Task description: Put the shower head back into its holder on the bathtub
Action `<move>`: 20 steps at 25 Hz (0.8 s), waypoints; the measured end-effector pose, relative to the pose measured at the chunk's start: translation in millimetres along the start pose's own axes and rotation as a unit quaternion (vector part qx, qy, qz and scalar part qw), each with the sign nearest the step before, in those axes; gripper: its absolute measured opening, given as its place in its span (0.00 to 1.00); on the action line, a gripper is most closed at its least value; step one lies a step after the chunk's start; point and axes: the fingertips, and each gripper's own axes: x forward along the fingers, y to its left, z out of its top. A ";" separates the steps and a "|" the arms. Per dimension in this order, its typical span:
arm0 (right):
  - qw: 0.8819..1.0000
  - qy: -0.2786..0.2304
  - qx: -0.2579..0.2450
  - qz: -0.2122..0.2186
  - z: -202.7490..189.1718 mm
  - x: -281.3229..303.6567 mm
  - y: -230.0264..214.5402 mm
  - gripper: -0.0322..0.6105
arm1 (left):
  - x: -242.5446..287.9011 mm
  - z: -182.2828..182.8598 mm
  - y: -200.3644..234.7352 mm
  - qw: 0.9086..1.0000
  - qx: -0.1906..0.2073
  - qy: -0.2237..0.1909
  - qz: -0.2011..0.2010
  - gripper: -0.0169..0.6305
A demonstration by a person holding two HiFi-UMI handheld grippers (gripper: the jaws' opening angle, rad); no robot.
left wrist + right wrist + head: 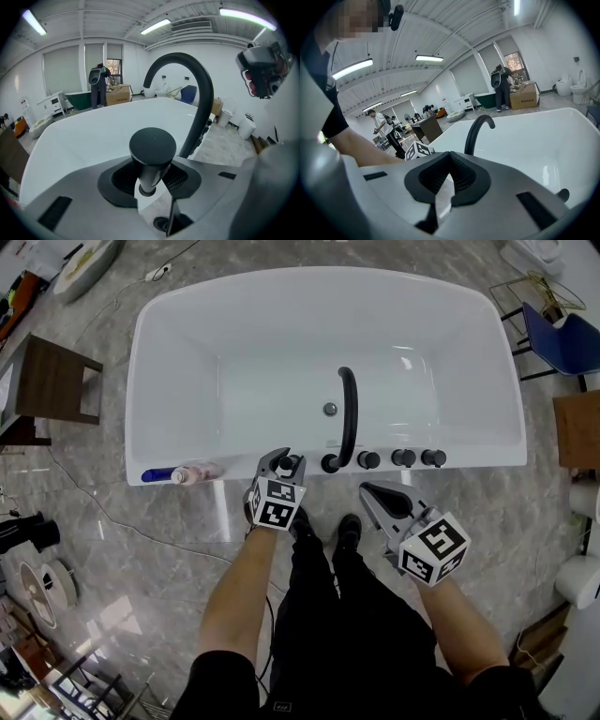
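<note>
– Grey marble floor [122,549] all round, with a white freestanding acrylic bathtub [478,457] square in the middle. Which step in hand?

– Seating the head, by the look of it. Black arched metal spout [349,418] rising from the middle of the tub's near rim, three black round knobs [403,457] lined up along that rim to its right.

– And the grippers?

– Left gripper [279,472] over the near rim, just left of the spout's foot, clamped on the slim stem of the black cylindrical flat-topped shower head [152,146], held upright. Right gripper [449,182] pinched together on nothing, off the tub, just outside the near rim below the knobs.

– Already home?

– Hard to say. Dark round socket [162,224] showing just beneath the stem, probably the holder; lower end of the stem seemingly not sunk into it yet.

– Next, then?

– Centre the stem over that socket, keep it upright, lower straight down until seated, and only then let go. Probably no call for the right one.
</note>
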 end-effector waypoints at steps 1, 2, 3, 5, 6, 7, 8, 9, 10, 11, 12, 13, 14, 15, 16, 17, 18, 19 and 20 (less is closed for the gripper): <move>1.000 0.001 0.001 0.001 0.1 0.3 -0.5 0.07 | -0.7 -0.5 0.6 1.000 0.000 0.000 0.003 0.25; 1.000 0.001 0.002 0.002 0.3 0.7 -0.9 0.07 | -1.3 -0.9 0.6 1.000 0.000 0.000 0.005 0.25; 1.000 0.001 0.003 0.004 0.4 1.3 -0.8 0.07 | -1.5 -1.3 0.2 1.000 0.001 0.001 0.006 0.25; 1.000 0.001 0.004 0.005 0.6 3.1 0.4 0.07 | -1.5 -2.7 -0.3 1.000 0.003 0.002 0.004 0.25; 1.000 0.002 0.005 0.007 0.4 4.1 1.2 0.07 | -1.5 -3.9 0.2 1.000 0.002 0.003 0.003 0.25; 1.000 0.003 0.004 0.009 0.0 4.8 1.8 0.07 | -1.6 -5.4 1.1 1.000 0.000 0.004 0.002 0.25; 1.000 0.004 0.004 0.011 -0.6 5.1 2.0 0.07 | -1.7 -6.8 1.8 1.000 -0.003 0.005 0.001 0.25; 1.000 0.004 0.003 0.012 -1.1 4.9 1.6 0.07 | -1.6 -7.9 2.0 1.000 -0.003 0.006 0.000 0.25; 1.000 0.004 0.003 0.013 -1.2 4.5 0.9 0.07 | -1.3 -8.2 1.7 1.000 -0.002 0.007 -0.001 0.25; 1.000 0.004 0.003 0.013 -0.7 4.1 0.0 0.07 | -1.0 -8.1 1.5 1.000 0.001 0.008 -0.001 0.25; 1.000 0.003 0.004 0.013 0.5 4.1 -0.6 0.07 | -0.9 -7.8 2.0 1.000 0.003 0.008 0.000 0.25; 1.000 0.002 0.005 0.013 2.0 4.5 -0.6 0.07 | -1.2 -7.6 3.2 1.000 0.006 0.009 0.001 0.25; 1.000 0.001 0.006 0.013 3.5 4.7 -0.5 0.07 | -1.5 -7.5 4.6 1.000 0.010 0.010 0.002 0.25; 1.000 0.001 0.006 0.013 4.9 4.5 -0.6 0.07 | -1.7 -7.3 5.6 1.000 0.014 0.011 0.004 0.25; 1.000 0.001 0.006 0.013 6.0 4.0 -1.1 0.07 | -1.5 -6.8 6.1 1.000 0.018 0.013 0.005 0.25; 1.000 0.000 0.006 0.012 7.0 3.6 -2.0 0.07 | -1.1 -6.3 6.4 1.000 0.022 0.014 0.006 0.25; 1.000 -0.001 0.006 0.011 7.9 3.3 -3.1 0.07 | -0.5 -5.7 6.5 1.000 0.023 0.015 0.005 0.25; 1.000 -0.002 0.007 0.010 8.6 3.1 -4.2 0.07 | 0.0 -5.4 6.0 1.000 0.023 0.016 0.003 0.25; 1.000 -0.003 0.008 0.010 8.9 2.7 -5.0 0.07 | 0.3 -5.8 4.2 1.000 0.021 0.017 0.000 0.25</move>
